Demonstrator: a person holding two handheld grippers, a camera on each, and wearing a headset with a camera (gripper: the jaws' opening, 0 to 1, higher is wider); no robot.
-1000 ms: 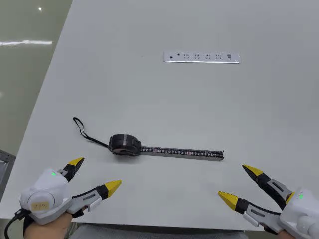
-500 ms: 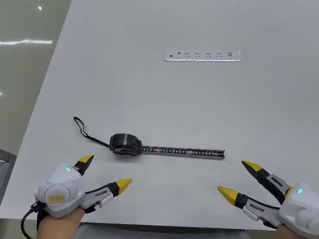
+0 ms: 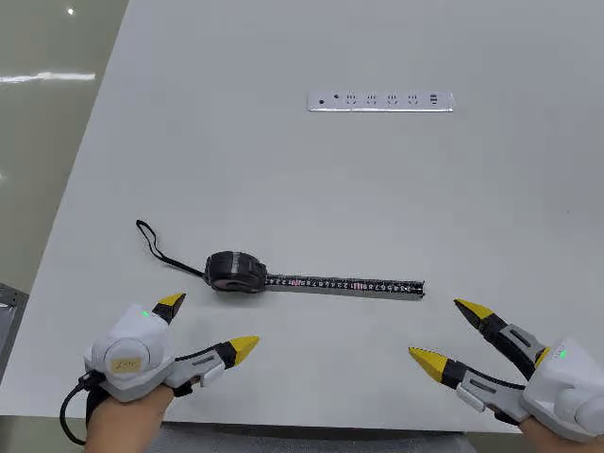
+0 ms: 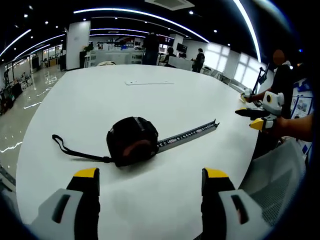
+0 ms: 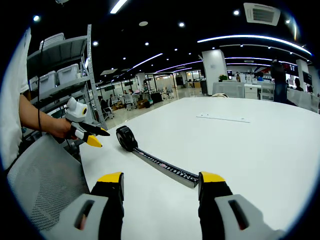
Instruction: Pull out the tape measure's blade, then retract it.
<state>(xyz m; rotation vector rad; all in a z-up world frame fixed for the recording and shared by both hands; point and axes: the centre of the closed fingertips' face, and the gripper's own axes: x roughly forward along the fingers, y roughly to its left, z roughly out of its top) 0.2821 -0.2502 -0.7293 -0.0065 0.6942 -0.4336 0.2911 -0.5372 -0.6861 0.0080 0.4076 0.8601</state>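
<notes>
Since the blade (image 3: 344, 284) of the tape measure (image 3: 236, 272) already lies drawn out flat on the white table (image 3: 283, 170), running from the black case (image 4: 132, 141) towards the person's right, I judge the pulling done and the retracting to be the step in hand. Both tongs stand with jaws spread wide and nothing between them. The left gripper (image 3: 210, 323) hovers near the table's front edge, just short of the case and lined up on it. The right gripper (image 3: 444, 331) hovers near the blade's far tip without touching it. A wrist strap (image 3: 156, 243) trails off the case to the left, and a power strip (image 3: 380, 101) lies well beyond. Next, I would expect the left gripper to close on the case and steady it while the blade is let back in. I cannot make out any lock.
</notes>
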